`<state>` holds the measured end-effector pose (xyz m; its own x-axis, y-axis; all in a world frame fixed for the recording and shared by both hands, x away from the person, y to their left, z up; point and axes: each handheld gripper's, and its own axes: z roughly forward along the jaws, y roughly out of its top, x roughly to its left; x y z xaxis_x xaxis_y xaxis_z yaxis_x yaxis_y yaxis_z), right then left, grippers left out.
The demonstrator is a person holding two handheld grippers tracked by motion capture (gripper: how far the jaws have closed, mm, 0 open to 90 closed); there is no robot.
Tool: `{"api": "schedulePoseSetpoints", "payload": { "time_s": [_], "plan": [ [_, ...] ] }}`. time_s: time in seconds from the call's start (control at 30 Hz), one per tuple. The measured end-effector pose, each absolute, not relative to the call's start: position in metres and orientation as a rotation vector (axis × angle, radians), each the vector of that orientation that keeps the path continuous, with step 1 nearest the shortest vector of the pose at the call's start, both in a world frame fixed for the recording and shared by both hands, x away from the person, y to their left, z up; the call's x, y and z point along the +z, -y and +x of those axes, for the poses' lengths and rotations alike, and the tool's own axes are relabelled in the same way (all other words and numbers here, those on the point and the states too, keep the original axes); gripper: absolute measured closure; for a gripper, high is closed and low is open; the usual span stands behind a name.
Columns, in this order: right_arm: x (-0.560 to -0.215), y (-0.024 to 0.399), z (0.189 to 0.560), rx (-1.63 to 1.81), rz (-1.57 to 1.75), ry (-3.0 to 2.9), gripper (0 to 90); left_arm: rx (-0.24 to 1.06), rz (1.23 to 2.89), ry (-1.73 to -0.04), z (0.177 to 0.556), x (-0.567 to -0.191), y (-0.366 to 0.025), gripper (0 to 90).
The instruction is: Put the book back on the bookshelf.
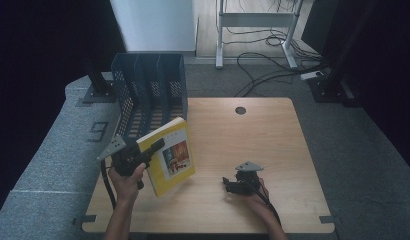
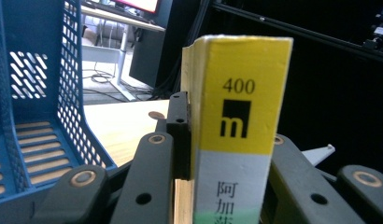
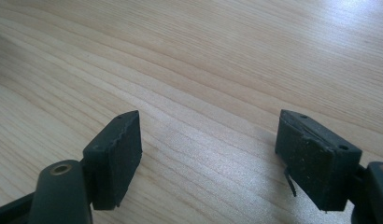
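Note:
A yellow book [image 1: 174,156] with a picture on its cover is held tilted above the left part of the wooden table [image 1: 243,140]. My left gripper [image 1: 156,145] is shut on it at its spine edge. In the left gripper view the book's spine [image 2: 241,107], yellow over grey with "400" and a black logo, stands upright between the jaws of the left gripper [image 2: 229,149]. My right gripper [image 1: 227,184] rests low at the table's front, right of the book, pointing left. Its jaws [image 3: 208,154] stand wide apart over bare wood with nothing between them.
A dark blue mesh file rack [image 1: 150,85] with several slots stands at the table's back left corner, just behind the book; its wall [image 2: 73,93] is close on the left. A cable hole [image 1: 240,110] sits near the back edge. Cables [image 1: 273,65] lie on the floor beyond.

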<state>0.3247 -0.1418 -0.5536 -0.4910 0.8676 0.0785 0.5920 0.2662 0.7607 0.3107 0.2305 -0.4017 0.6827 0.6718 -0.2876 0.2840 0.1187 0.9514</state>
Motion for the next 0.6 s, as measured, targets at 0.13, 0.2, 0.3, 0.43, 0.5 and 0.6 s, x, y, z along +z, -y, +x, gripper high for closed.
{"api": "schedulePoseSetpoints", "payload": {
  "time_s": [0.13, 0.2, 0.3, 0.43, 0.5, 0.6],
  "plan": [
    [-0.554, 0.142, 0.325, 1.076, 1.332, -2.187, 22.3, 0.348, 1.457, -0.838, 0.314, -0.395, -0.235, 75.0],
    [-0.554, 0.142, 0.325, 1.075, 1.331, -2.186, 22.4, 0.356, 1.453, -0.842, 0.317, -0.390, -0.236, 75.0],
    [-0.554, 0.142, 0.325, 1.074, 1.331, -2.186, 22.3, 0.368, 1.455, -0.844, 0.321, -0.382, -0.238, 75.0],
    [-0.554, 0.142, 0.325, 1.074, 1.330, -2.188, 22.3, 0.367, 1.439, -0.857, 0.328, -0.375, -0.241, 75.0],
    [-0.554, 0.142, 0.325, 1.072, 1.331, -2.187, 22.3, 0.379, 1.441, -0.861, 0.329, -0.371, -0.242, 75.0],
    [-0.553, 0.142, 0.325, 1.070, 1.331, -2.188, 22.4, 0.386, 1.445, -0.862, 0.331, -0.367, -0.241, 75.0]
  ]
}}
